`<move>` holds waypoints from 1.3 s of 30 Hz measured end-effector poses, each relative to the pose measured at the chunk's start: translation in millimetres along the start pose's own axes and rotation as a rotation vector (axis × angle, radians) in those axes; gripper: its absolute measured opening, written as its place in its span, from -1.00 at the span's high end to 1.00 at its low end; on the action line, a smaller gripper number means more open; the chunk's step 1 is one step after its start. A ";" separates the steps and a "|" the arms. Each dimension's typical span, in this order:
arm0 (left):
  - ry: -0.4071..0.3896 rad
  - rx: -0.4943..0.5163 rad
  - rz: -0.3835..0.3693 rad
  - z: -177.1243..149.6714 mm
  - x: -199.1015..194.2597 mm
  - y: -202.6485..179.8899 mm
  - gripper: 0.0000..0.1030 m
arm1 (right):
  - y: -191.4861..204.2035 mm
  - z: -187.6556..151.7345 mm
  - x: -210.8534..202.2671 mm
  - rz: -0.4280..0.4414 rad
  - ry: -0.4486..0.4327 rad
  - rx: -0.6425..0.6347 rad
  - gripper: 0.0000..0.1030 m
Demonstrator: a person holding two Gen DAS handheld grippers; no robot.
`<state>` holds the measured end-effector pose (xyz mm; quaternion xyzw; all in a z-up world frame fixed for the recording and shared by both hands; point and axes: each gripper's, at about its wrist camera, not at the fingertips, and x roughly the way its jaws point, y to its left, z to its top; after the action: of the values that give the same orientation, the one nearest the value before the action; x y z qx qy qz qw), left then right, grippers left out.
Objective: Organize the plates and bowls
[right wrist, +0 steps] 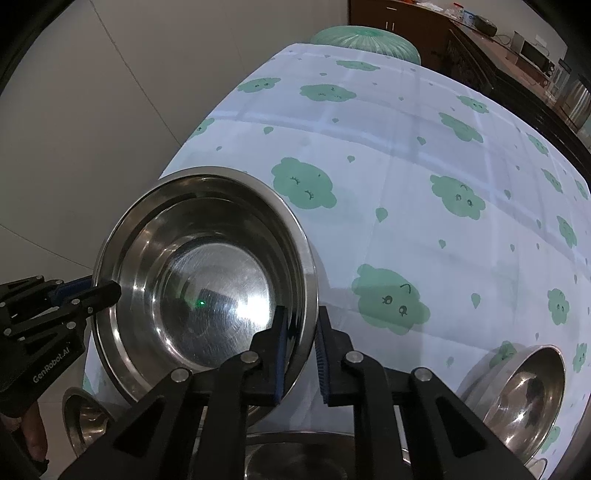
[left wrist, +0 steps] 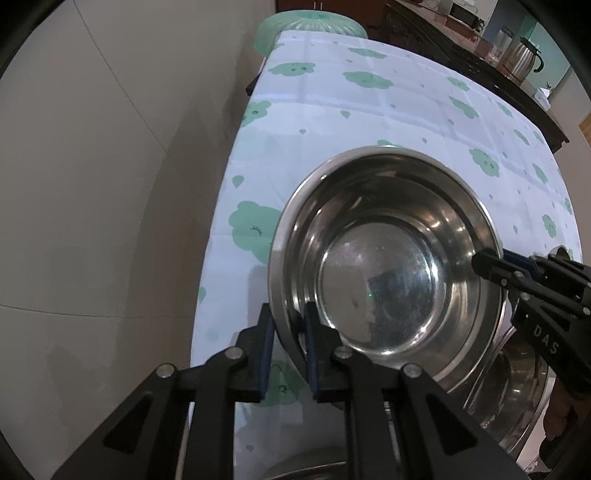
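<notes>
A large steel bowl (left wrist: 376,266) (right wrist: 207,280) sits over the near part of a table covered in a white cloth with green clouds (left wrist: 369,110) (right wrist: 406,147). My left gripper (left wrist: 290,350) (right wrist: 98,288) is shut on the bowl's left rim, one blue pad inside and one outside. My right gripper (right wrist: 301,350) (left wrist: 496,258) is shut on the opposite rim in the same way. The bowl is empty. I cannot tell whether it rests on the cloth or hangs just above it.
Beside and below the held bowl are more steel pieces: a small bowl (right wrist: 85,417), a bowl at the lower right (right wrist: 524,398), a dish under the fingers (right wrist: 295,458) (left wrist: 517,398). A green plastic stool (left wrist: 310,26) stands beyond the table's far end. A dark sideboard holds a kettle (left wrist: 524,59). Tiled floor lies left.
</notes>
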<state>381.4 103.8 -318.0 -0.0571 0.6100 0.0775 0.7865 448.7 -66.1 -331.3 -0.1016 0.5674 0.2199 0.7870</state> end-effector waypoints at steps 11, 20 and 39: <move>-0.030 -0.024 0.003 -0.7 -21.5 9.0 0.75 | 8.3 8.6 -13.7 0.007 -0.027 -0.021 0.70; -0.053 -0.044 0.007 -8.7 -42.9 18.0 0.75 | 20.8 7.4 -32.8 0.018 -0.052 -0.048 0.70; -0.096 -0.060 0.002 -39.1 -81.0 31.2 0.75 | 47.9 -13.7 -71.3 0.025 -0.089 -0.080 0.70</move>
<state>318.5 123.0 -249.2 -0.0762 0.5691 0.0993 0.8127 396.5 -45.9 -264.8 -0.1160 0.5238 0.2568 0.8039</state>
